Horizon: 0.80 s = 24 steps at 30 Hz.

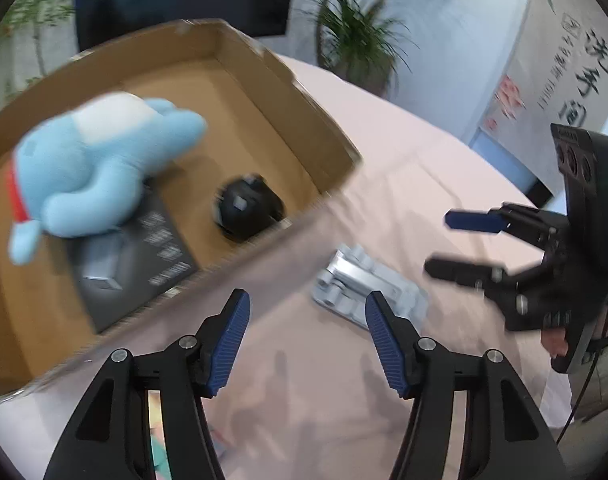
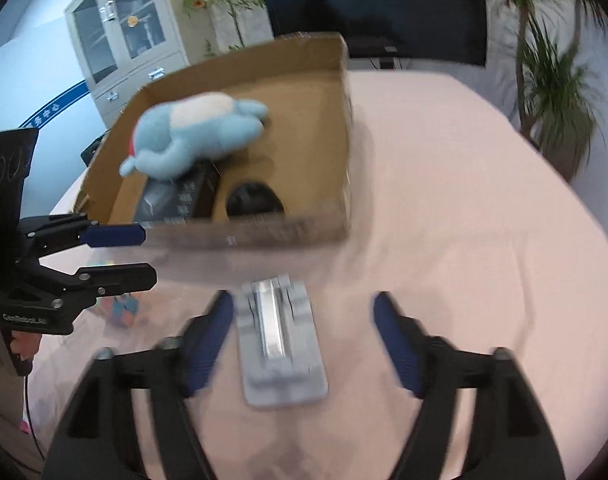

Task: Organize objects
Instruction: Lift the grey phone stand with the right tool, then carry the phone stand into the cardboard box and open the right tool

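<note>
Cardboard box (image 1: pixel 304 120) sits on a table under a pink cloth (image 2: pixel 463 200). Inside it: a light-blue plush toy (image 1: pixel 100 164) lying partly on a flat black carton (image 1: pixel 144 256), and a round black object (image 1: pixel 248 212) on the box floor beside the carton, near the front wall. Grey flat device (image 2: pixel 280 344) lies on the cloth outside the box, just in front of its near wall. Right gripper (image 2: pixel 304 344): jaws apart, straddling the grey device, pads clear of it on both sides, nothing gripped. Left gripper (image 1: pixel 307 344): jaws apart and empty over bare cloth, the grey device just beyond its right finger. A multicoloured cube (image 2: pixel 122 308) rests on the cloth below the left gripper in the right wrist view. Both views motion-blurred.
</note>
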Each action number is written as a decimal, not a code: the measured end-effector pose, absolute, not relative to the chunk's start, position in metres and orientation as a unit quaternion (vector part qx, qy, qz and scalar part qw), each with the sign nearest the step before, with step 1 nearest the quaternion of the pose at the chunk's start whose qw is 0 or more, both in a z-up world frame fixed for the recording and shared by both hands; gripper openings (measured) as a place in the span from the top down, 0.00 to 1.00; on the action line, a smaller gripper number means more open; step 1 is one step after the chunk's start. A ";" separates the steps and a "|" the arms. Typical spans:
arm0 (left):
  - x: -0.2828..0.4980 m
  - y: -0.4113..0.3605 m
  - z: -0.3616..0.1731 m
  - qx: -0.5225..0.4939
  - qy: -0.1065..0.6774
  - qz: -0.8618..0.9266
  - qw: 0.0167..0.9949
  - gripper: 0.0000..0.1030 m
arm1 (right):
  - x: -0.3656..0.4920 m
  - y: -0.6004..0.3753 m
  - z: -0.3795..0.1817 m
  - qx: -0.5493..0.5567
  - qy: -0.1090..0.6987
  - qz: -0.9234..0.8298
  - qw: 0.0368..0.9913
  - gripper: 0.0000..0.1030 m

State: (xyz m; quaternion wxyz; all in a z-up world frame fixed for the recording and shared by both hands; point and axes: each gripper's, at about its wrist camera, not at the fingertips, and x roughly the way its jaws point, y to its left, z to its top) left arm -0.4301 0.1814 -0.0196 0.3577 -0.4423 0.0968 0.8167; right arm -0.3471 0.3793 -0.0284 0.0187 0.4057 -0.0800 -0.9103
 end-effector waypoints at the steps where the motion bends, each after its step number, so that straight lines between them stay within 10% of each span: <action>1: -0.431 0.186 -0.025 -0.450 0.098 0.810 0.364 0.42 | -0.344 0.375 -0.036 0.411 -0.082 -0.907 0.033 0.29; 24: -0.404 0.234 -0.084 -0.478 0.212 0.706 0.478 0.45 | -0.303 0.345 -0.096 0.442 0.047 -0.890 0.103 0.37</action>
